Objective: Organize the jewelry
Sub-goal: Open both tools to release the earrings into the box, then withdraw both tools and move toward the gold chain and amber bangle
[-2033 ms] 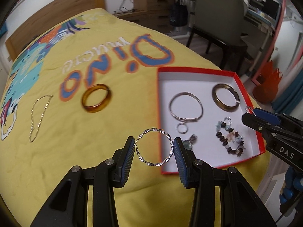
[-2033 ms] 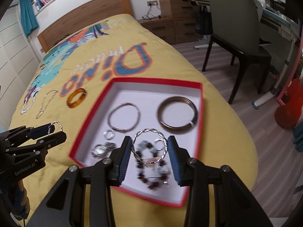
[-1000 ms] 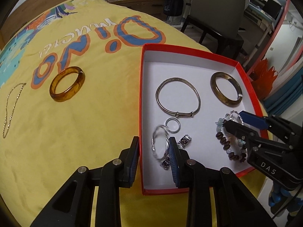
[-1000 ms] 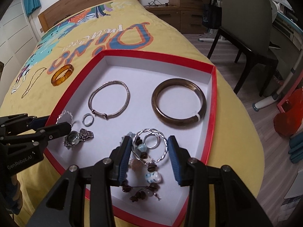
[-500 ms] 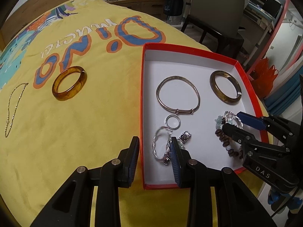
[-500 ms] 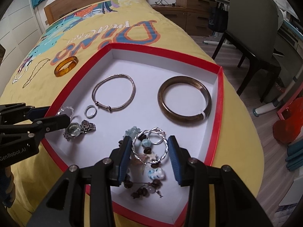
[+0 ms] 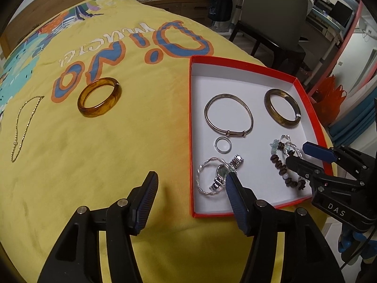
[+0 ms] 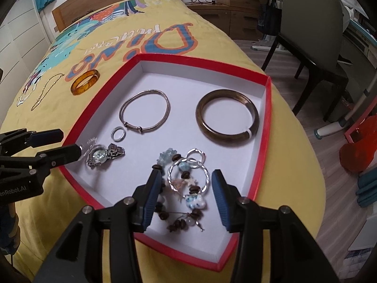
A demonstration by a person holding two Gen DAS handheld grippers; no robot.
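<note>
Between the left gripper (image 7: 190,179) pads, now spreading apart and gripping nothing, the red wall of the box (image 7: 191,127) is sitting, with the twisted silver hoop (image 7: 205,176) lying released just inside it against the watch (image 7: 225,172). Over the box's near right corner, the right gripper (image 8: 187,189) is also opening, its pads standing clear on either side of a second twisted hoop (image 8: 188,175) resting on the beaded bracelet (image 8: 183,210). Outward, bare white floor is showing around the silver bangle (image 8: 145,112), brown bangle (image 8: 227,116) and small ring (image 8: 118,134), while the amber bangle (image 7: 99,96) and gold chain (image 7: 22,127) are lying out on the yellow bedspread (image 7: 94,153).
</note>
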